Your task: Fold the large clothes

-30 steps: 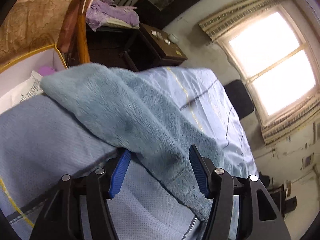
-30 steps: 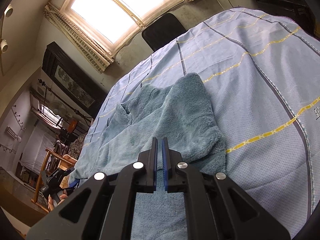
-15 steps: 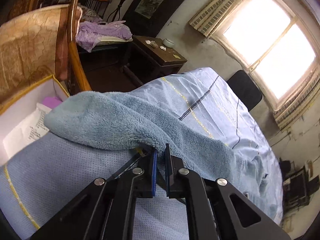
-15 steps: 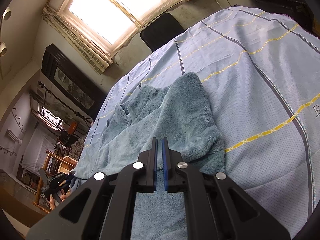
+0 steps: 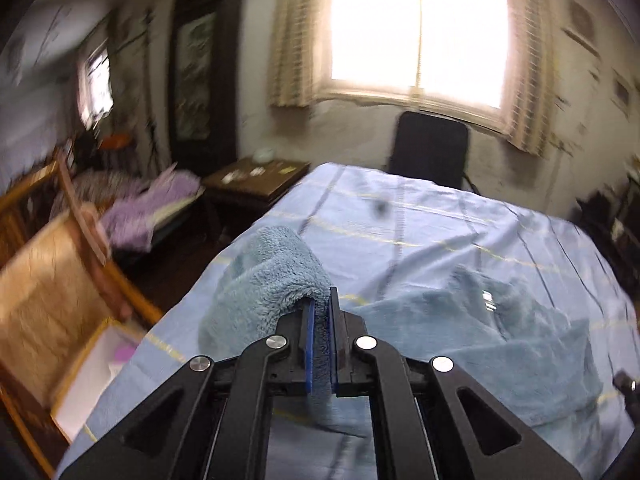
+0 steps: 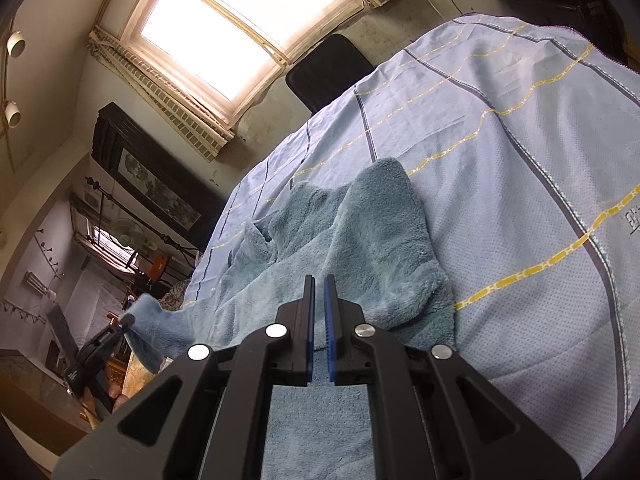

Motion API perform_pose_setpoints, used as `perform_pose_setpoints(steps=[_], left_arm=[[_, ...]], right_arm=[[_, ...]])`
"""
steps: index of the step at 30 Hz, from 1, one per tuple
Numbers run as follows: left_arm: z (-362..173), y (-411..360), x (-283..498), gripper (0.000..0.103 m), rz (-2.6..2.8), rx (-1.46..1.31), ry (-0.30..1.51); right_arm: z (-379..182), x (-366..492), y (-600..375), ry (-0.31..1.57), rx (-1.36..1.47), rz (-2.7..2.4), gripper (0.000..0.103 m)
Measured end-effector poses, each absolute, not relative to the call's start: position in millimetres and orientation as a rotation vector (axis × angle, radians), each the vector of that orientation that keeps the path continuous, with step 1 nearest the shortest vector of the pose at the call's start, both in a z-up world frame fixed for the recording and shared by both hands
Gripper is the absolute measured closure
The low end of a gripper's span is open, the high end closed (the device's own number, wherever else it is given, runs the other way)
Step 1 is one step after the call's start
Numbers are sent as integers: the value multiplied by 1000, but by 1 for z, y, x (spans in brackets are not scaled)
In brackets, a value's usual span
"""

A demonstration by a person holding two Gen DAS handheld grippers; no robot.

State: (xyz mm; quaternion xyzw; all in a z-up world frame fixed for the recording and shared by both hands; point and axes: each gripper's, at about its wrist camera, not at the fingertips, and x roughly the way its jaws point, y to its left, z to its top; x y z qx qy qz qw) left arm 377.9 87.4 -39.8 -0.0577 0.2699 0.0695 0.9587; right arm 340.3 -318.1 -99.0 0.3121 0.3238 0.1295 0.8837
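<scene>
A fluffy blue fleece garment [image 6: 360, 240] lies spread on a light blue checked bedsheet [image 6: 520, 128]. My left gripper [image 5: 320, 312] is shut on the garment's left sleeve [image 5: 272, 280] and holds it lifted off the bed; the sleeve arches over the fingers. The garment's body [image 5: 480, 332] lies to the right in that view. My right gripper [image 6: 318, 284] is shut, hovering over the garment's lower part, with nothing visibly between its pads. The left gripper also shows in the right wrist view [image 6: 124, 322], holding the raised sleeve [image 6: 152, 328].
A black chair [image 5: 430, 152] stands beyond the bed under the window. A dark wooden side table [image 5: 256, 180] and purple clothes [image 5: 152, 208] are left of the bed. A wooden chair [image 5: 60, 264] and a white box [image 5: 92, 376] stand at the left edge.
My left gripper closed on the sleeve, then lifted it and swung up and to the right, with motion blur. The right gripper has stayed shut and nearly still.
</scene>
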Motion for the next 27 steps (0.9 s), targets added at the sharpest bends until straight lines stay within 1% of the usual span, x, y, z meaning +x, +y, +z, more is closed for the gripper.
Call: perform_pose_setpoints(steps=[3,7,9,11,12,13,14,15,16,18,20,24,27], left_arm=[[-35,33,377,98,52,-18,540],[-62,-55,379,97,-87,138,589],[-87,-94,381,94,-146,222,643],[-105,-113,379,94,-160,269,665],[-109,-117,376,88,-165,287,664],[-110,-118,372,82,-188,291,663],[-109,-114,367,69,-199,284,659],[-104,-107,362,59,-203,272,645],[-99,-98,357,57,-196,264,626],[-87,-73,349,47,-164,247,584],[-84,-47,349,43,-123,222,576],[-92,16,370,44,-16,96,643],[-110,38,392,44,-10,37,724]], right_arm=[[-99,340,-322,671,667,265,97],[-100,341,-329,668,688,254,97],[-100,340,-333,666,700,248,97],[-100,340,-336,664,711,245,97],[-100,340,-337,663,715,244,97],[-100,340,-339,662,719,246,97],[-100,340,-339,662,720,248,97],[-99,340,-338,663,718,252,97],[-99,340,-336,664,713,257,97],[-98,339,-331,668,693,276,97],[-95,339,-322,672,653,297,97],[-88,335,-299,677,578,373,97],[-77,329,-269,678,453,394,90]])
